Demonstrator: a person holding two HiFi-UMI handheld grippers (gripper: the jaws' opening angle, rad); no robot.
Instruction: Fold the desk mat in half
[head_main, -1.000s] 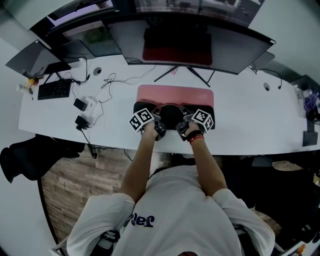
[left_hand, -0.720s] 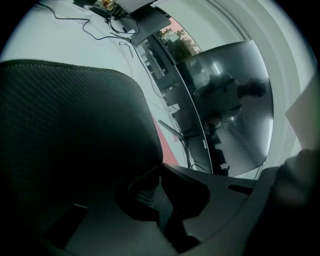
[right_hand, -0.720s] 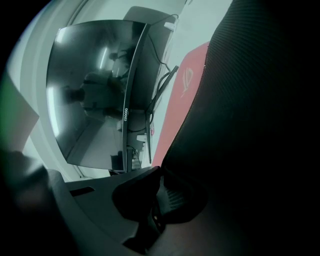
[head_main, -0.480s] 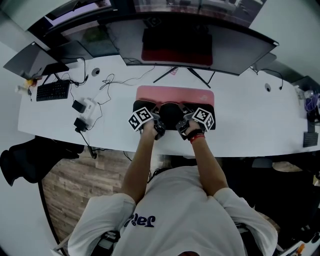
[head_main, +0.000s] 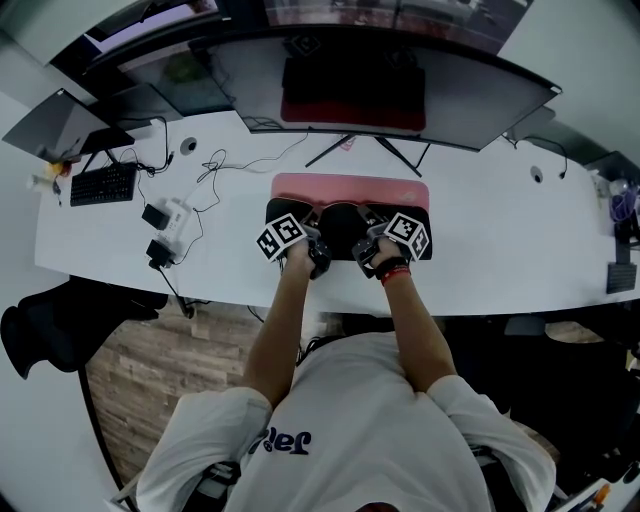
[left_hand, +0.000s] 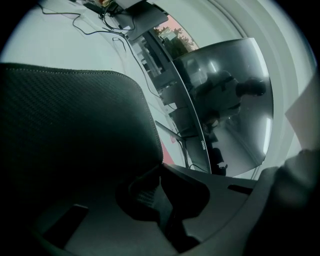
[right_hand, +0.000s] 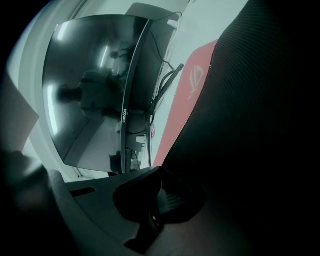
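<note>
The desk mat (head_main: 350, 187) lies pink side up on the white desk (head_main: 500, 240), in front of the monitor stand. Its near edge is lifted and curled back, so the black underside (head_main: 343, 222) faces me. My left gripper (head_main: 308, 232) is shut on the left part of that raised edge. My right gripper (head_main: 378, 232) is shut on the right part. In the left gripper view the black textured mat (left_hand: 70, 130) fills the left side and runs into the left gripper (left_hand: 160, 172). The right gripper view shows the mat (right_hand: 250, 125) running into the right gripper (right_hand: 161, 175), with a pink strip beside it.
A wide curved monitor (head_main: 380, 80) stands behind the mat, its stand legs (head_main: 365, 145) just beyond the far edge. A keyboard (head_main: 108, 182), a laptop (head_main: 65, 115), and a white adapter with cables (head_main: 165, 215) sit at the desk's left. A black chair (head_main: 60, 310) stands on the floor at left.
</note>
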